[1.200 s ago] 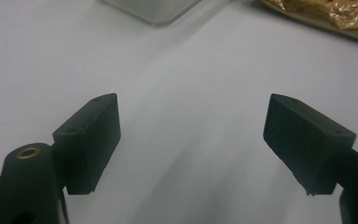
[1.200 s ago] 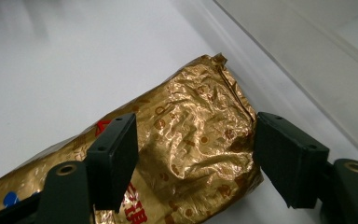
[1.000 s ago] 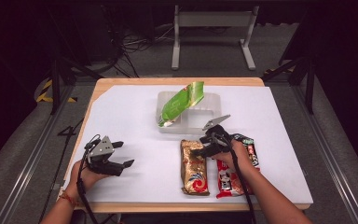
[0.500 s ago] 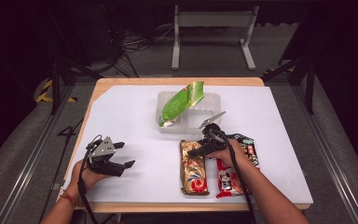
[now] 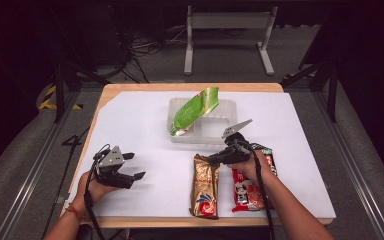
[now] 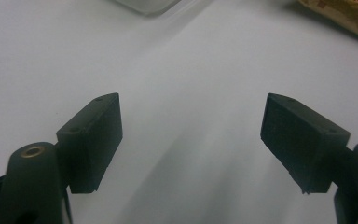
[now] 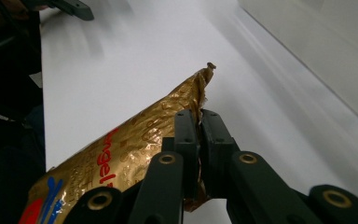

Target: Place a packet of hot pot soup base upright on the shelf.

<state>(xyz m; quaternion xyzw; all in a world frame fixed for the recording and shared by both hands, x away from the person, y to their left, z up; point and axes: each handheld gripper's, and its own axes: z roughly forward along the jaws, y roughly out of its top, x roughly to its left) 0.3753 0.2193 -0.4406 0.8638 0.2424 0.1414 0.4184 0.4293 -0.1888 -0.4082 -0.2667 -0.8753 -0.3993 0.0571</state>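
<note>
My right gripper (image 7: 199, 122) has its jaws pressed together on the top edge of the gold packet (image 7: 135, 154), pinching the crimped seam at the packet's far end; in the right gripper view the foil runs from the jaws down toward 8 o'clock, with red lettering and a blue and red mark near its lower end. From the high view I see the gold packet (image 5: 205, 186) lying lengthwise on the white sheet (image 5: 145, 135), near the table's front edge and a little right of centre, with my right gripper (image 5: 219, 157) at its 12 o'clock end. Just beside it at 3 o'clock lies a red packet (image 5: 246, 190), partly under my right hand (image 5: 254, 165). At 12 o'clock from the gold packet, near but apart from it, sits a clear tray (image 5: 220, 120) with a green packet (image 5: 195, 110) leaning tilted in its left part, its top sticking out past the rim. Well apart at 9 o'clock, my left gripper (image 5: 132, 167) rests low over the sheet in my left hand (image 5: 92, 187), and its jaws stand wide apart with nothing between them; the left gripper view shows bare white sheet between the two black pads (image 6: 98, 140), a corner of the tray (image 6: 147, 4) at 12 o'clock and a bit of gold foil at 2 o'clock. The wooden table (image 5: 125, 89) shows around the sheet's edges.
</note>
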